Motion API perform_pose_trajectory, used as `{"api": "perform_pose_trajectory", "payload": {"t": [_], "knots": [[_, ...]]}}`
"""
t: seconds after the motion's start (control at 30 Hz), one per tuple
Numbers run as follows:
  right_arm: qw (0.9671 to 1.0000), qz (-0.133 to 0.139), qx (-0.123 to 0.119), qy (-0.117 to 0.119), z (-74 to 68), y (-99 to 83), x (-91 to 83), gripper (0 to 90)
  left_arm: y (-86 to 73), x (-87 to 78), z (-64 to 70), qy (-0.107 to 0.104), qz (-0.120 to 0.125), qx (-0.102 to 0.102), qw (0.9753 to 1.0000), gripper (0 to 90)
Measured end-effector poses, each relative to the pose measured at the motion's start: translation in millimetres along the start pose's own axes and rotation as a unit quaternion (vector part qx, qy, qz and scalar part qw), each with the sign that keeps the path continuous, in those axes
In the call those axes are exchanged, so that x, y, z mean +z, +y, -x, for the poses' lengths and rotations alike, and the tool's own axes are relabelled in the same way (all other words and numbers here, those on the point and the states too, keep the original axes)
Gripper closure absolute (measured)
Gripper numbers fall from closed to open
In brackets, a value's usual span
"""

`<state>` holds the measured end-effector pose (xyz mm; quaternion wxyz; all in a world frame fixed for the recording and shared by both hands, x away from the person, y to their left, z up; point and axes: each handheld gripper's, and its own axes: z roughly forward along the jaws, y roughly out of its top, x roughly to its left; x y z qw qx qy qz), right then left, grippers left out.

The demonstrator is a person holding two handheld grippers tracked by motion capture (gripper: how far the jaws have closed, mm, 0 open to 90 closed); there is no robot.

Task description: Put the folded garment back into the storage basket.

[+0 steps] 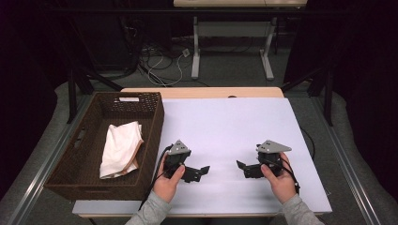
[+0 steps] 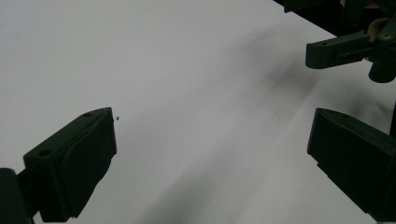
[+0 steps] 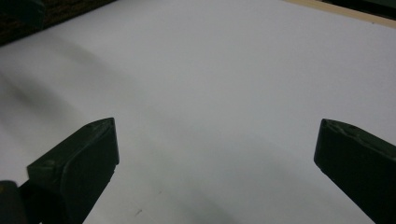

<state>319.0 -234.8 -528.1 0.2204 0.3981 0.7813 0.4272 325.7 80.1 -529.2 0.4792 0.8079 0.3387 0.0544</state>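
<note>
A dark brown woven basket (image 1: 151,123) stands on the left of the white table (image 1: 225,126). Inside it lies a folded cream cloth (image 1: 120,148). My left gripper (image 1: 205,169) rests low over the table just right of the basket, jaws wide apart and empty, pointing right. My right gripper (image 1: 240,165) sits opposite, pointing left, also open with nothing between its jaws. In the left gripper view my left gripper (image 2: 212,135) frames bare white table, and the right gripper's jaw tip shows at top right. In the right gripper view my right gripper (image 3: 217,140) is spread over white table.
The basket's corner (image 3: 28,18) shows dark at the upper left of the right gripper view. A strip of wooden tabletop (image 1: 202,92) runs along the far edge. Beyond it are a desk's white legs (image 1: 195,51) and loose cables (image 1: 162,63) on the floor.
</note>
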Motion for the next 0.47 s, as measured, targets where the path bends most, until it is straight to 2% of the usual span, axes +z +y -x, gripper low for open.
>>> {"api": "perform_pose_trajectory", "payload": {"t": [0.07, 0.1, 0.13, 0.2, 0.23, 0.33, 0.47], "knots": [[1.0, 0.001, -0.005, -0.008, 0.2, -6.1, 1.6, 0.0, -6.2, 2.9, -1.5, 0.002, -0.009, 0.007, 0.9999, 1.4], [1.0, 0.003, 0.001, -0.008, -0.2, -9.3, 2.6, 0.0, -9.0, 4.5, -1.3, 0.002, -0.013, 0.008, 0.9999, 1.4], [0.9999, 0.005, 0.002, -0.008, -0.5, -12.8, 3.9, 0.0, -10.8, 4.7, -2.5, 0.003, -0.02, 0.019, 0.9996, 1.4], [1.0, -0.003, -0.002, -0.007, -1.1, -15.5, 4.4, 0.0, -13.1, 5.8, -2.0, 0.004, -0.019, 0.013, 0.9997, 1.4], [0.9998, -0.011, -0.012, -0.012, -3.1, -18.7, 5.7, 0.0, -15.6, 7.5, -3.1, 0.002, -0.024, 0.014, 0.9996, 1.4], [0.9994, -0.008, -0.026, -0.02, -3.9, -19.8, 5.1, 0.0, -16.8, 8.2, -3.9, 0.002, -0.027, 0.015, 0.9995, 1.4], [0.9993, -0.004, -0.028, -0.026, -0.7, -20.3, 3.2, 0.0, -16.5, 6.8, -5.5, 0.004, -0.024, 0.008, 0.9997, 1.4]]}}
